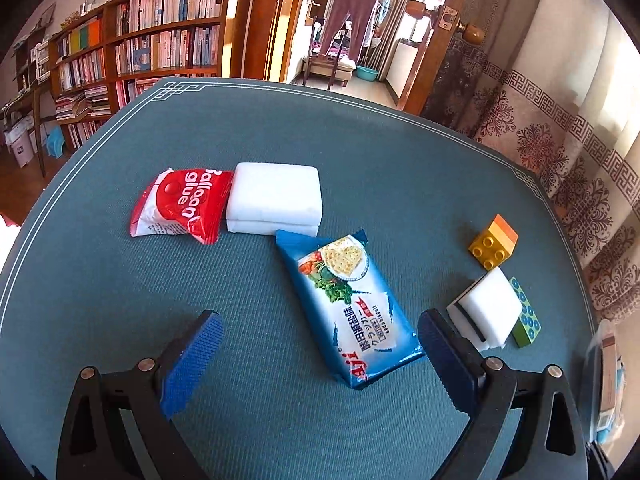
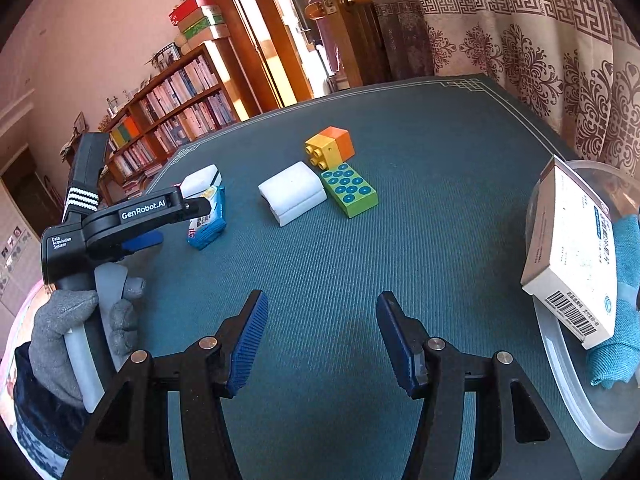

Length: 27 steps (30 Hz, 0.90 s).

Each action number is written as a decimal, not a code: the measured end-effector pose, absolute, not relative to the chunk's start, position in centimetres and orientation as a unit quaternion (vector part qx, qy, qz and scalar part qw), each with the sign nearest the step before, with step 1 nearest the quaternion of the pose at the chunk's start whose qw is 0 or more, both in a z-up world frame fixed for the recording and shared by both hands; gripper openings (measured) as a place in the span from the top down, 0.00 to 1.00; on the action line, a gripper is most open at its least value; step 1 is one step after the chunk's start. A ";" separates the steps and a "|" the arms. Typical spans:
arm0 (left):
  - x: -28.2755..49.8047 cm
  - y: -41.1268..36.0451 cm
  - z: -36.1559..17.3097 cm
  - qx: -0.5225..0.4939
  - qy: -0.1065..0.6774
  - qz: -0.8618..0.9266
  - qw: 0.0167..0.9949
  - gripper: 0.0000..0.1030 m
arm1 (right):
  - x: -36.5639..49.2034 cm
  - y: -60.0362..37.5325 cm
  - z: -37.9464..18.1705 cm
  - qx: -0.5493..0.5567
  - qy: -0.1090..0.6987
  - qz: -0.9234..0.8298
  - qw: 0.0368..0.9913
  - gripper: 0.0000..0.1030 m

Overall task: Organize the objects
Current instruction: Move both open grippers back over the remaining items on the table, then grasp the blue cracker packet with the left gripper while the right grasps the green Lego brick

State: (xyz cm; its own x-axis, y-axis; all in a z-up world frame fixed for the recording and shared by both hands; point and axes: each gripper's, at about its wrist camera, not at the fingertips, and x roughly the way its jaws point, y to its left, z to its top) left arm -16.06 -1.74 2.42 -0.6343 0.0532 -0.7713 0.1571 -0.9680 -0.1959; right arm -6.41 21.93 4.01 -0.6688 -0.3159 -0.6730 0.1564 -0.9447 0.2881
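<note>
My left gripper [image 1: 320, 334] is open and empty just above the teal table [image 1: 256, 120], its right finger beside a blue cracker pack [image 1: 352, 308]. Behind lie a red balloon-glue bag [image 1: 182, 206] and a large white sponge [image 1: 274, 200]. At the right are a small white sponge [image 1: 486, 312], a yellow-orange brick [image 1: 494, 242] and a green brick [image 1: 526, 314]. My right gripper [image 2: 322, 330] is open and empty over bare table. It sees the left gripper [image 2: 158, 220], the cracker pack [image 2: 208, 220], the small sponge [image 2: 294, 192], the green brick [image 2: 350, 190] and the yellow-orange brick [image 2: 330, 146].
A clear plastic bowl [image 2: 576, 396] at the table's right edge holds a white carton [image 2: 572, 252] and a blue cloth [image 2: 620, 320]. A patterned curtain [image 2: 540, 40] hangs behind the table. Bookshelves [image 1: 140, 48] stand beyond the far left edge.
</note>
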 end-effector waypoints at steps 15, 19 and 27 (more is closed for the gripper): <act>-18.0 -1.1 1.5 0.416 0.096 -0.903 0.047 0.35 | -8.9 21.8 2.3 0.404 -0.107 -0.901 0.114 0.44; -17.5 -0.6 1.6 0.416 0.090 -0.905 0.023 0.48 | -10.3 22.0 2.5 0.399 -0.103 -0.906 0.094 0.44; -16.3 0.9 2.4 0.414 0.094 -0.905 -0.031 0.54 | -14.5 21.2 2.8 0.384 -0.067 -0.919 0.054 0.44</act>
